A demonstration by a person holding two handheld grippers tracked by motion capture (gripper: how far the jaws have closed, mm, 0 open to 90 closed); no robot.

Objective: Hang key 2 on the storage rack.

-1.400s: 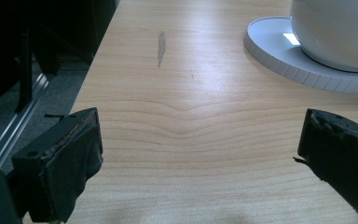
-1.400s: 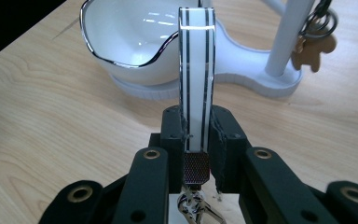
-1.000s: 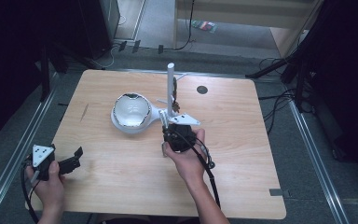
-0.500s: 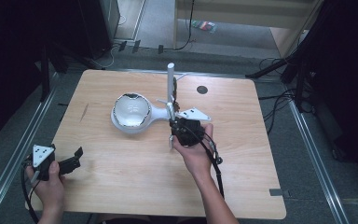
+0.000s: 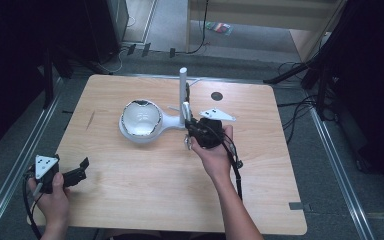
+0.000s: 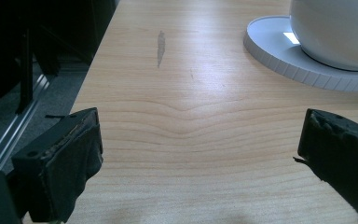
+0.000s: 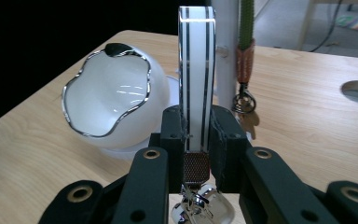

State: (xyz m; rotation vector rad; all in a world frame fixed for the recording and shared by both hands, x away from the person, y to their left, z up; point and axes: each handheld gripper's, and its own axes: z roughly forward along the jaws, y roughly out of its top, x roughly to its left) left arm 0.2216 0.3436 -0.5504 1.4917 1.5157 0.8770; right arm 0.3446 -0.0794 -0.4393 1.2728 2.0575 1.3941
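Step in hand, as we are reading it: the right gripper (image 5: 186, 131) is carrying a white strap with black stripes (image 7: 196, 77) toward the white stand's post (image 5: 183, 87). Its jaws are clamped on the strap, pressing both flat faces; the strap is standing upright between them, with a woven end piece and a shiny metal clasp (image 7: 200, 210) hanging below the grip. In the high view the strap is sitting just in front of the post, near the stand's arm.

A green lanyard with a copper ferrule and small ring (image 7: 244, 60) is already hanging beside the post, close to the strap; we cannot tell whether the two are touching.

The left gripper (image 5: 77, 172) is resting low at the near left of the worktop (image 5: 145, 200), jaws spread wide with nothing between them. Its own view is showing bare wood and the round base (image 6: 279, 51) of the white bowl-shaped dish (image 5: 141, 119).

Next move, our judgement: the strap needs lifting so it can go over a peg on the post, without snagging the lanyard.

Room: the dish is sitting just to the left of the post, so approach from that side is tight. The right half of the worktop is offering free space, apart from a round cable hole (image 5: 216, 95) near the far edge.
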